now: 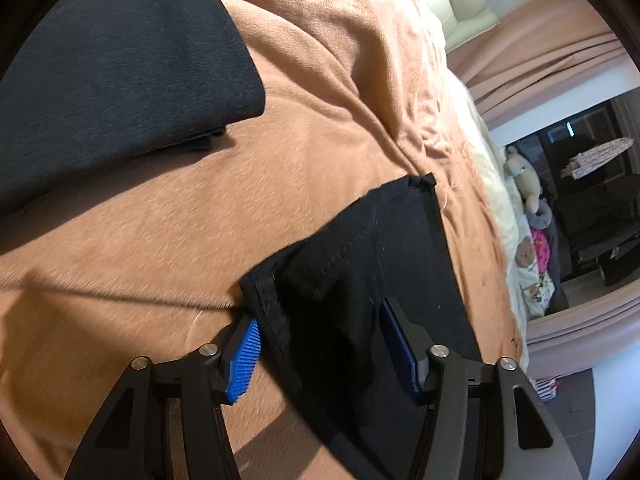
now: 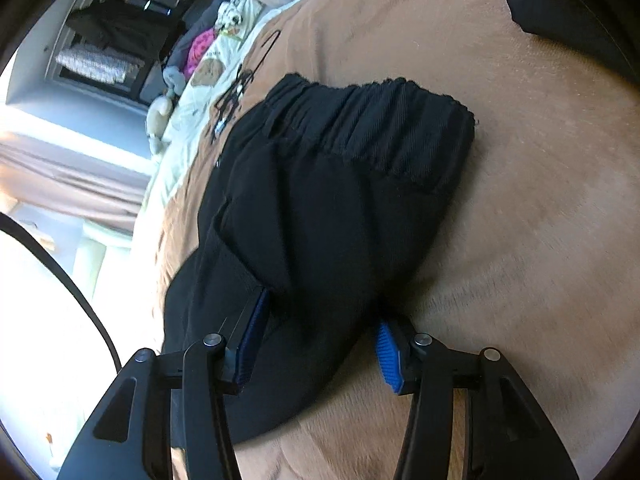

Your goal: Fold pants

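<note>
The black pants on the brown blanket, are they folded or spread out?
Folded. The black pants lie as a compact doubled bundle on the brown blanket, with the elastic waistband at the far end.

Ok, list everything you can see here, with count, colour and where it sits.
black fabric pants: one, folded, on the bed, elastic waistband away from the camera.
dark grey folded garment: one, further back on the blanket.
tan fleece blanket: one, covering the bed.
cream sheet: one, along the bed's edge.
plush toys: several, pale and pink, beside the bed.
left tongs: black with blue pads, astride the pants' edge.
right tongs: same, astride the pants' near end.
</note>
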Demonstrator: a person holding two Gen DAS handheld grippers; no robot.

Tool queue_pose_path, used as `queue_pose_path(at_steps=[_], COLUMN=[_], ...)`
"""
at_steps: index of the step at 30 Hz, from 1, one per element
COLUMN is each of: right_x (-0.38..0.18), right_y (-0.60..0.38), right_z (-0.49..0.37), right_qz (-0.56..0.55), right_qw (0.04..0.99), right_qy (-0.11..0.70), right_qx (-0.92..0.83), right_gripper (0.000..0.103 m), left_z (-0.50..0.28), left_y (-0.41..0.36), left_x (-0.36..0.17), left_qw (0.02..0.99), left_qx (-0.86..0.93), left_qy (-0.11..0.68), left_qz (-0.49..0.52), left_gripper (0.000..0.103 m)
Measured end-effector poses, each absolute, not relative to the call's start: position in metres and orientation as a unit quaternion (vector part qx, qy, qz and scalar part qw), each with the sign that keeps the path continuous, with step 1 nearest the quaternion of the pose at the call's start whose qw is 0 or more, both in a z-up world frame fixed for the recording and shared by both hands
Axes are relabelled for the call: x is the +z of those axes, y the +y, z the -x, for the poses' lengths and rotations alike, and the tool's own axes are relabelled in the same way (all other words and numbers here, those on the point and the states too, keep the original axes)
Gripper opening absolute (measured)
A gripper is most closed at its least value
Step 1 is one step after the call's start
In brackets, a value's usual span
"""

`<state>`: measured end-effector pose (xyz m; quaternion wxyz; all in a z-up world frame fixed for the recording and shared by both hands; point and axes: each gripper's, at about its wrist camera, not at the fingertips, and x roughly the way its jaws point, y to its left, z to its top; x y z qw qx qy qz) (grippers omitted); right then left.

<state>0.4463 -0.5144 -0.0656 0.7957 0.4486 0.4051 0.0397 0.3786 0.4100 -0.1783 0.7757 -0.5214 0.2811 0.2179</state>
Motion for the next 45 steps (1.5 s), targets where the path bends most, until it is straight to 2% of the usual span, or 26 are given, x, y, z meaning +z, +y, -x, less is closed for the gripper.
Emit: queue_pose_path(at_steps=[2, 3, 4, 5, 8, 9, 16, 24, 45], right_x=[-0.071, -0.072, -0.073, -0.073, -0.066, -0.062, -0.020, -0.007, 0.021], right_y=[-0.516, -0.516, -0.516, -0.515, -0.511, -0.508, -0.499, -0.501, -0.523], right_z=[-0.446, -0.447, -0.448, -0.448, -0.444, -0.442, -0.421, -0.386, -0.335], right_qz=[-0.460, -0.462, -0.461, -0.457, -0.456, -0.453, -0.437, -0.445, -0.442], right_qw=[0.795, 0.796, 0.798, 0.800, 0.809, 0.813, 0.840, 0.842, 0.838], right_qy=[0.393, 0.390, 0.388, 0.387, 0.371, 0.365, 0.317, 0.301, 0.313], right_qx=[0.036, 0.035, 0.033, 0.029, 0.030, 0.029, 0.043, 0.055, 0.061], right_gripper=[0.042, 0.039, 0.030, 0.018, 0.009, 0.008, 0.006, 0.005, 0.005], left_z=[-0.378, -0.378, -0.380, -0.382, -0.381, -0.380, -0.375, -0.352, -0.233], left_y=[0.414, 0.415, 0.415, 0.415, 0.415, 0.415, 0.409, 0.397, 0.381], left_x=[-0.182, -0.183, -0.182, -0.182, -0.177, -0.172, -0.128, -0.087, -0.069], left_qw=[0.772, 0.772, 0.773, 0.773, 0.774, 0.777, 0.794, 0.805, 0.804], left_qx=[0.217, 0.217, 0.219, 0.219, 0.217, 0.215, 0.202, 0.188, 0.196], left_qy=[0.270, 0.267, 0.272, 0.278, 0.270, 0.263, 0.238, 0.228, 0.231], left_qz=[0.533, 0.534, 0.530, 0.526, 0.530, 0.531, 0.522, 0.514, 0.511], left_gripper=[0.048, 0.042, 0.037, 0.024, 0.010, 0.009, 0.007, 0.006, 0.006])
